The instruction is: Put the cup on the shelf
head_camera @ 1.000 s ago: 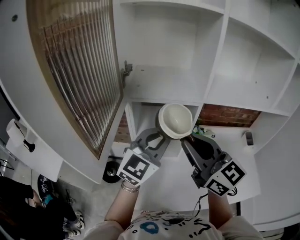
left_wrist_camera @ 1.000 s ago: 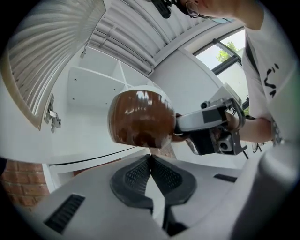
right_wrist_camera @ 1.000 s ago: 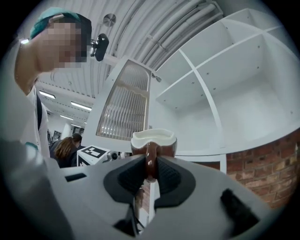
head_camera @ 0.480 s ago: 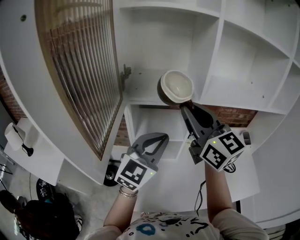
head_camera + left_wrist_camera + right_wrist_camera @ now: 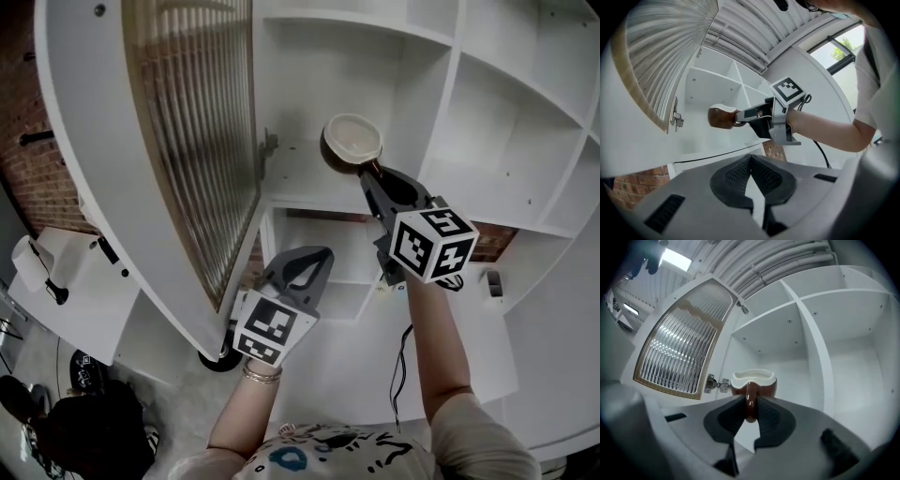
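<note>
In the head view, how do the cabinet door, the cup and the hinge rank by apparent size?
Largest: cabinet door.
Then the cup.
Smallest: the hinge.
None look alike.

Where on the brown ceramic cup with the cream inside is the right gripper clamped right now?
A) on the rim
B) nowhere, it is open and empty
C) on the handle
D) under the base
C: in the right gripper view the right gripper has its jaws closed on the brown loop handle of the brown ceramic cup, and the cream rim sits free beyond them.
</note>
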Available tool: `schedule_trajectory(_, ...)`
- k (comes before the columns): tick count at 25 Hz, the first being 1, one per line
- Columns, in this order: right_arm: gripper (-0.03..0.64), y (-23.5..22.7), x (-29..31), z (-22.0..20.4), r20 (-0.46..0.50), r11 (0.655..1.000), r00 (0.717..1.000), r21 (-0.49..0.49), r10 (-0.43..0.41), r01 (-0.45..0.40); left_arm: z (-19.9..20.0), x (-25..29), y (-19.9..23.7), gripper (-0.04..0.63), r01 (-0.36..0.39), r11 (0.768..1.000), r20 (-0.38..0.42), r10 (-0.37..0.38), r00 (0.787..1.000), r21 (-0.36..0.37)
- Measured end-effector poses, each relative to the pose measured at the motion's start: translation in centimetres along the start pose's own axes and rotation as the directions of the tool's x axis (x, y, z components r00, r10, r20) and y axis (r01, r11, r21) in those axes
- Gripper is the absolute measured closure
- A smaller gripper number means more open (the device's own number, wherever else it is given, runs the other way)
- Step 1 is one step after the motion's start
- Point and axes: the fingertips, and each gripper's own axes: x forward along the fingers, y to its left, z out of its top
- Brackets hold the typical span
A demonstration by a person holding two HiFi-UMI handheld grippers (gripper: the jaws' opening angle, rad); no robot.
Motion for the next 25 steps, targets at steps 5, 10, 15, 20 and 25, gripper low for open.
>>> schedule_trajectory(5,0.558,-0.6,2.4,-0.3,-0.062,0.999,0.998,-0.032,-0.014,0.012,1.3,2.5,1.5,0.581,-0.071,0.997,-0.035,0.071,0.997,-0.016)
schedule_trajectory(10,0.557,-1.6,4.6,-1.2,-0.15,0.998,0.988,-0.056,-0.041,0.033,2.5,4.6,2.1,0.58,-0.07,0.998,-0.056,0.069,0.996,-0.009)
schedule_trajectory(15,0.557,-2.9,6.8,-1.4,-0.219,0.996,0.974,-0.069,-0.066,0.052,3.5,5.7,2.5,0.58,-0.049,0.999,-0.063,0.05,0.997,0.024)
schedule_trajectory(20,0.557,-4.0,8.5,-1.7,-0.296,0.996,0.952,-0.072,-0.08,0.062,4.2,6.1,2.8,0.58,-0.033,0.999,-0.07,0.034,0.997,0.02)
schedule_trajectory(25,0.558,-4.9,10.1,-3.2,-0.388,0.996,0.918,-0.073,-0.08,0.056,4.2,6.0,3.0,0.58,-0.03,0.999,-0.068,0.031,0.997,0.015)
